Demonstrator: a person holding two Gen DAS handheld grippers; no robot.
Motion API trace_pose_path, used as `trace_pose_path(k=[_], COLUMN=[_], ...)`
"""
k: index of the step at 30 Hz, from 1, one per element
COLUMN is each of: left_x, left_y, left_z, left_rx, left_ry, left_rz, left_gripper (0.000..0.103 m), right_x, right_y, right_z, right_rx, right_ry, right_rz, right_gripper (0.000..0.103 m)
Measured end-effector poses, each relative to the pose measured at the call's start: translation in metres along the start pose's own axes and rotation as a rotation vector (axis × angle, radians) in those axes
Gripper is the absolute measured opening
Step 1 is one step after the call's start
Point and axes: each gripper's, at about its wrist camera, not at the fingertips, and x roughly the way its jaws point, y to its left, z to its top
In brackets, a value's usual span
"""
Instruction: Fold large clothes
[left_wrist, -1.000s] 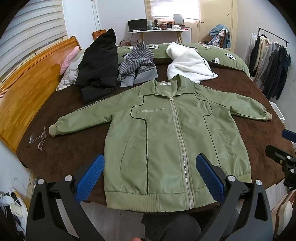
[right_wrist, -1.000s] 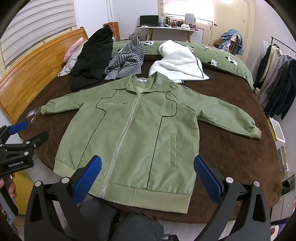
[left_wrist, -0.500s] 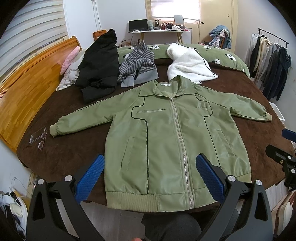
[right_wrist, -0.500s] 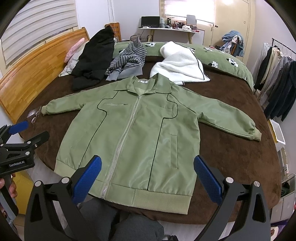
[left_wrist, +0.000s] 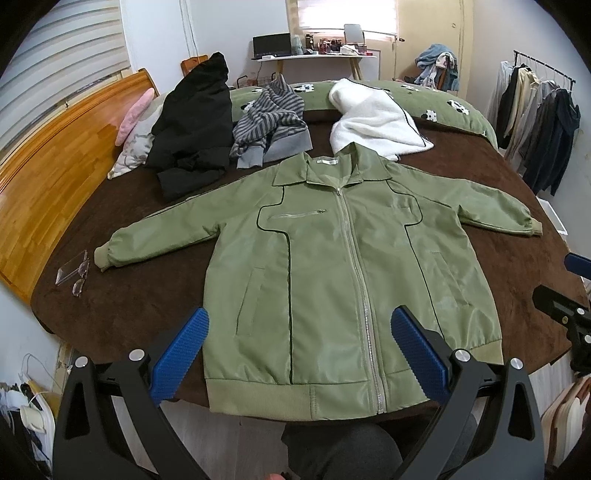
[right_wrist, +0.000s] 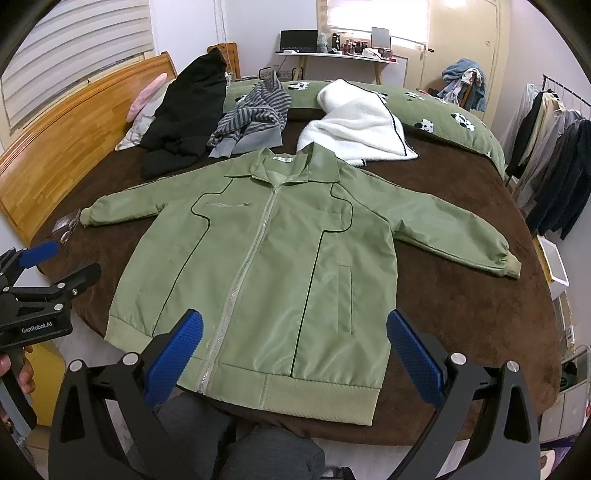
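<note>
- Bed (left_wrist: 498, 192), brown cover: green jacket (left_wrist: 332, 280) lies flat on it, front up, zipped, both sleeves spread out, hem at the near edge.
- Jacket looks padded with a smooth shell: probably soft, a bit bulky, fairly light, maybe slippery. Best holds, I'd say: sleeve cuffs, or hem corners at the ribbed band, where the knit should grip.
- Beyond the jacket's collar: black coat (left_wrist: 192, 122), striped top (left_wrist: 269, 122), white fleece (left_wrist: 373, 122), all unfolded.
- Left tool (left_wrist: 297, 349): fingers spread wide, holding nothing, hovering over the jacket's hem, not touching.
- Right tool (right_wrist: 293, 349): also spread wide, empty, above the hem on the jacket's right side.
- Glasses (left_wrist: 79, 280) just off the jacket's left cuff.
</note>
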Motion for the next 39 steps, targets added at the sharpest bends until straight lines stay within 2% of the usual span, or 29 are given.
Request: trace_pose_path(k=[11, 20, 29, 33, 39], left_x=[0.013, 0.036, 0.109, 0.156, 0.254], left_y=[-0.008, -0.044, -0.12, -0.167, -0.222], left_z=[0.01, 0.058, 0.108, 0.126, 0.145], left_rx=[0.008, 0.06, 0.096, 0.148, 0.181], left_ry=[0.014, -0.029, -0.004, 0.003, 0.057], left_rz=[-0.012, -0.065, -0.224, -0.263, -0.247], left_gripper=[0.097, 0.097, 0.097, 0.097, 0.097], right_x=[0.009, 0.017, 0.048, 0.072, 0.114], right_y=[-0.012, -0.057, -0.159, -0.209, -0.277], right_z=[0.002, 0.016, 0.015, 0.006, -0.009], right_rx=[0.023, 0.073, 0.242, 0.312, 0.407], right_ry=[0.005, -0.023, -0.017, -0.006, 0.005], right_rz=[0.01, -0.009, -0.131, -0.249, -0.296], right_gripper=[0.098, 0.098, 0.098, 0.098, 0.098])
